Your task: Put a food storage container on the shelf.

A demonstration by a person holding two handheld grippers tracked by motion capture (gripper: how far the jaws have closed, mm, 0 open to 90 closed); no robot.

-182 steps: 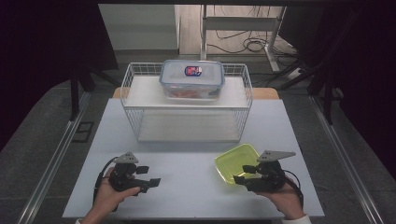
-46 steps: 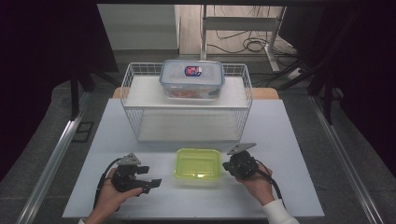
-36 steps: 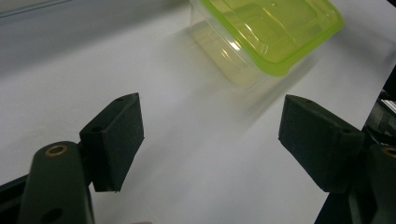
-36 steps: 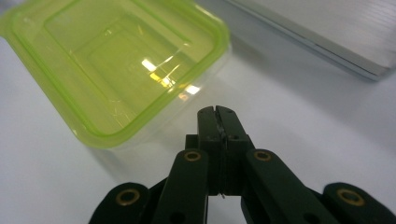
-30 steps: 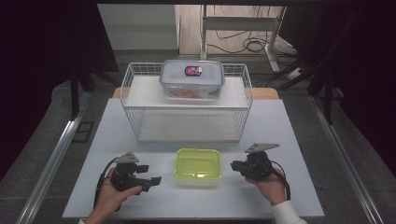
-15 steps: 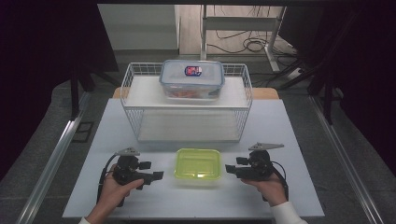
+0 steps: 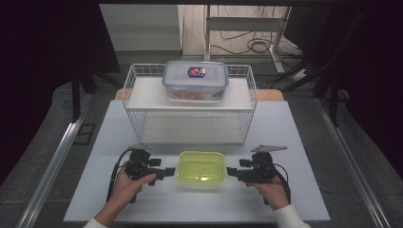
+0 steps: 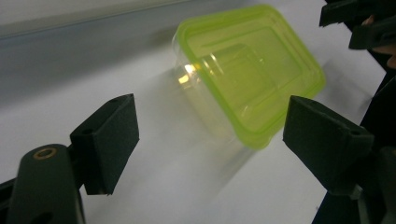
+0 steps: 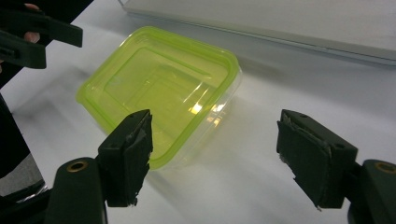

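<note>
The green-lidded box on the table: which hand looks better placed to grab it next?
Probably the left. The left gripper sits open almost against the green-lidded box; the right gripper, also open, stands slightly farther off.

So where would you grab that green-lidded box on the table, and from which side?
Probably by its short ends, one gripper from each side. The green-lidded box lies flat with its lid on, and the lid's rim juts out past the clear walls, giving a lip. The left gripper and right gripper already flank those ends, both open.
</note>
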